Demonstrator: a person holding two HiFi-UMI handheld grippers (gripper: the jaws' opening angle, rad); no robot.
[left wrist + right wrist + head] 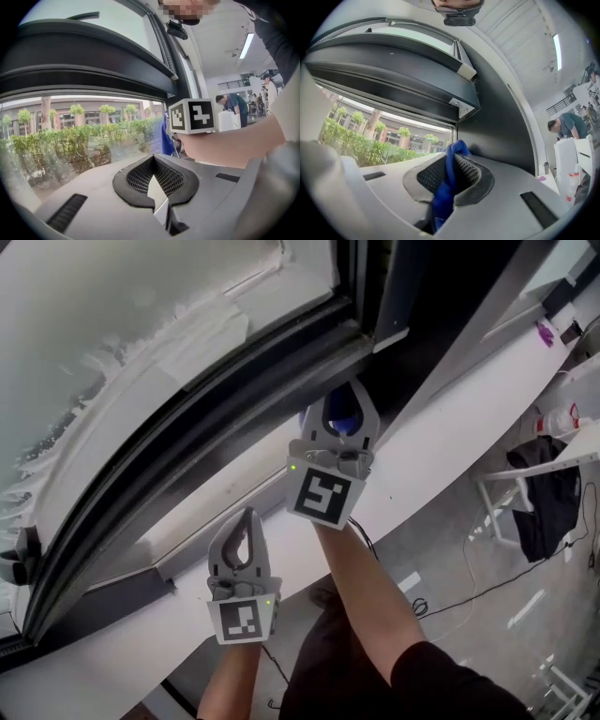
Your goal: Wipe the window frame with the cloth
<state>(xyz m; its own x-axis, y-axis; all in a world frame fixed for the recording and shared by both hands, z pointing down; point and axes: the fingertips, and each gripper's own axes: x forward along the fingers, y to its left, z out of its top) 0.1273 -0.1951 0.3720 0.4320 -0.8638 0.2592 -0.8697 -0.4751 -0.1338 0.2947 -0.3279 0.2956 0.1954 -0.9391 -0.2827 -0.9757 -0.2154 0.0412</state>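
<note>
A blue cloth [343, 416] is pinched in my right gripper [341, 401], which is shut on it and held up against the dark window frame [234, 423] near its right corner. In the right gripper view the cloth [446, 185] bunches between the jaws and sticks out past the gripper's tip [453, 159], just short of the frame's black corner post [497, 126]. My left gripper [247, 521] is lower and to the left, over the white sill, shut and empty. From the left gripper view [153, 165] I see the right gripper's marker cube [192, 116] and a strip of cloth [166, 137].
The white sill [441, 423] runs along under the frame. Through the glass [70, 140] are hedges and buildings. At the right of the room stand a rack with a black garment [547, 507], a spray bottle [560, 420] and floor cables [469, 592].
</note>
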